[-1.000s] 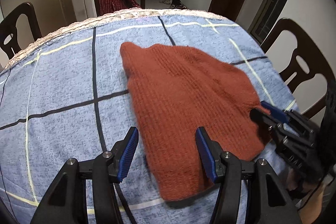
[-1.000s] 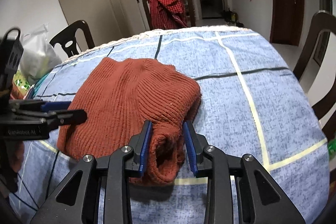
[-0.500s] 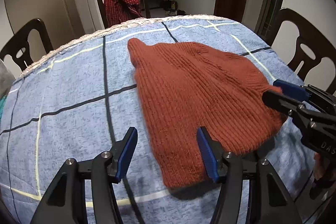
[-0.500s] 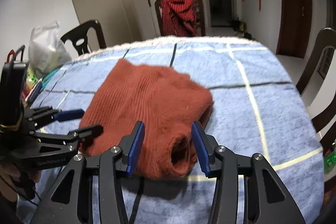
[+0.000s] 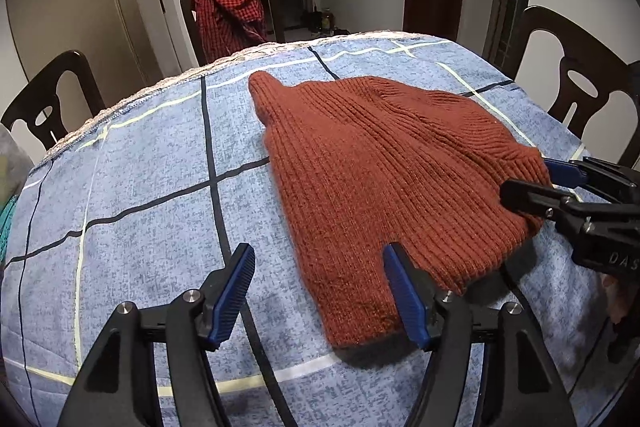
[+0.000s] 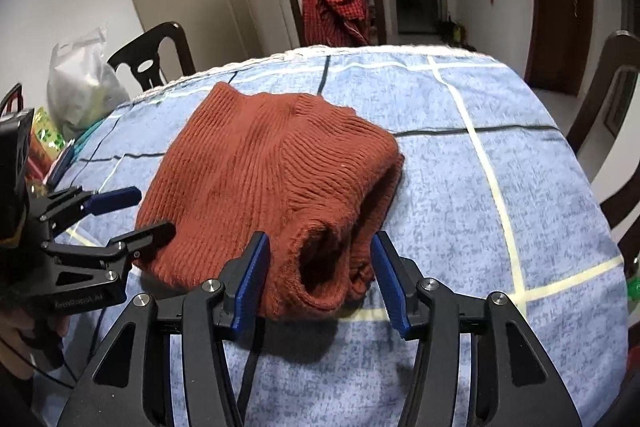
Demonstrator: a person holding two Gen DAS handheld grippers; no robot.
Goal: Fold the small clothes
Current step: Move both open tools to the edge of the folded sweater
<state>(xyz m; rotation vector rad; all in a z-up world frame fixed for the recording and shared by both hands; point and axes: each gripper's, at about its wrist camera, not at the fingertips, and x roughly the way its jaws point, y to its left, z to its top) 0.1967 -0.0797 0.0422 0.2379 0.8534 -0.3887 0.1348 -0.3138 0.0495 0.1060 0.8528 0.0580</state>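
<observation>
Near the front edge of the counter (image 5: 132,187), on its blue checked cloth, lies the rust-red knitted sweater (image 5: 384,171), doubled over with its rolled hem facing the person. Both claws have just been opening. The right claw (image 6: 320,267) stands with its jaws well spread on either side of the rolled hem opening, pads clear of the wool, gripping nothing. The left claw (image 5: 320,287) is likewise wide apart and holds nothing: the narrow near corner of the knit lies between its jaws, one blue pad just beside the fabric edge, the other over bare cloth.

My reading is that a fold has just been released and the next one needs a fresh grip. To do it well, each claw should bite one near corner through all layers (thick knit slips if only the top layer is pinched), lift evenly, and carry the edge toward the far side of the counter so the sides line up. A checked red garment (image 5: 230,7) hangs on a far chair, untouched.
</observation>
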